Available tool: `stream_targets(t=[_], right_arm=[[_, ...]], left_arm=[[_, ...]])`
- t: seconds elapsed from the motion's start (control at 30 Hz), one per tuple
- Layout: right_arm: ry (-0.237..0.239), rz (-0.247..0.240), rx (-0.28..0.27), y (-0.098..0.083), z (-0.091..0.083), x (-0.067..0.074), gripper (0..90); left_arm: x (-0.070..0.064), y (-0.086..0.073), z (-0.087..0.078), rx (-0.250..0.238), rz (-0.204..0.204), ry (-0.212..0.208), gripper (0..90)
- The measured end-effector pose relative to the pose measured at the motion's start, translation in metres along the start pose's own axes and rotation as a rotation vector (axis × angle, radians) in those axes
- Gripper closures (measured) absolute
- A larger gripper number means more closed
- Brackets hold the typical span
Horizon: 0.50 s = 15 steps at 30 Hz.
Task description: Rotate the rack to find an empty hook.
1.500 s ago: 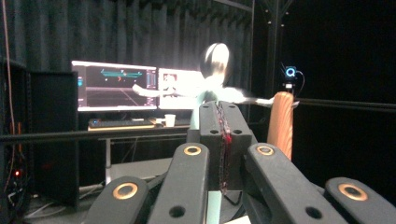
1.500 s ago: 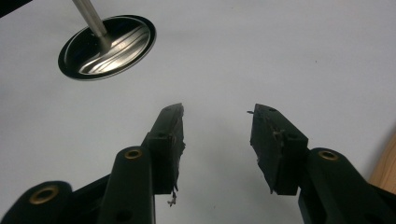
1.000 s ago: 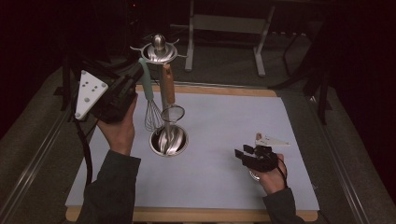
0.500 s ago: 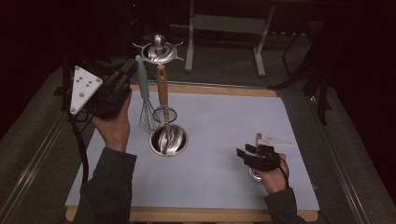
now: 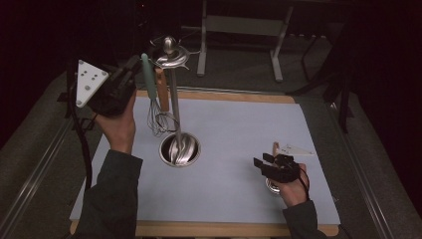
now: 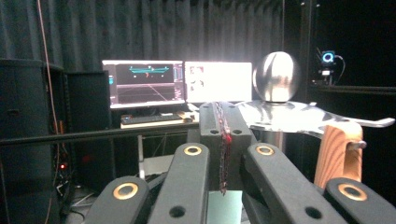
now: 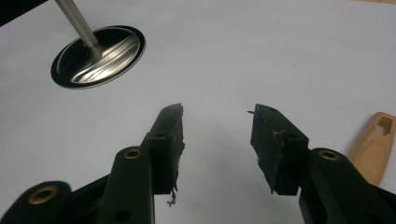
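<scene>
We see the left tongs (image 5: 135, 67) raised beside the top of the rack (image 5: 170, 54), their jaws pressed fully together with nothing visible between them in the left gripper view; in the high view their tips sit right at the green handle of the whisk (image 5: 158, 112), though we cannot tell whether they touch it; the whisk hangs from the rack's top plate, just beside a wooden handle (image 5: 161, 87) hanging there too; in the left gripper view that wooden handle (image 6: 338, 154) stands just right of the jaws, under the plate and the steel ball (image 6: 276, 77); the rack's pole rises from a round base (image 5: 180, 148) on the desk (image 5: 239, 124); the right tongs (image 5: 263, 163) rest low over the desk, well apart from the rack, jaws about half open and empty; a wooden tool (image 7: 373, 144) lies just beside them; monitors (image 6: 177, 83) glow behind.
</scene>
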State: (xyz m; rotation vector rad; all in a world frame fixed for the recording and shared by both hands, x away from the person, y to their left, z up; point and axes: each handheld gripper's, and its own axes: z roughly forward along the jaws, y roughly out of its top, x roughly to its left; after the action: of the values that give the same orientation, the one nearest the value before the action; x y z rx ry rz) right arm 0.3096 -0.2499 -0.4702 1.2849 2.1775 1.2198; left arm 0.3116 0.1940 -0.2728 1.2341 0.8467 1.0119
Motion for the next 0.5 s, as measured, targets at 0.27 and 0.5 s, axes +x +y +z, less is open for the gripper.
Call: stream_targets(t=[0.27, 0.5], right_arm=[[-0.005, 0.003, -0.009, 0.0006, -0.0028, -0.0018, 53.3], [-0.01, 0.006, -0.01, 0.0008, -0.0041, -0.0032, 53.3]], left_arm=[[0.0051, 0.0001, 0.006, 0.018, -0.003, 0.022, 89.6], [0.0066, -0.0002, 0.0023, 0.018, 0.0, 0.019, 89.5]])
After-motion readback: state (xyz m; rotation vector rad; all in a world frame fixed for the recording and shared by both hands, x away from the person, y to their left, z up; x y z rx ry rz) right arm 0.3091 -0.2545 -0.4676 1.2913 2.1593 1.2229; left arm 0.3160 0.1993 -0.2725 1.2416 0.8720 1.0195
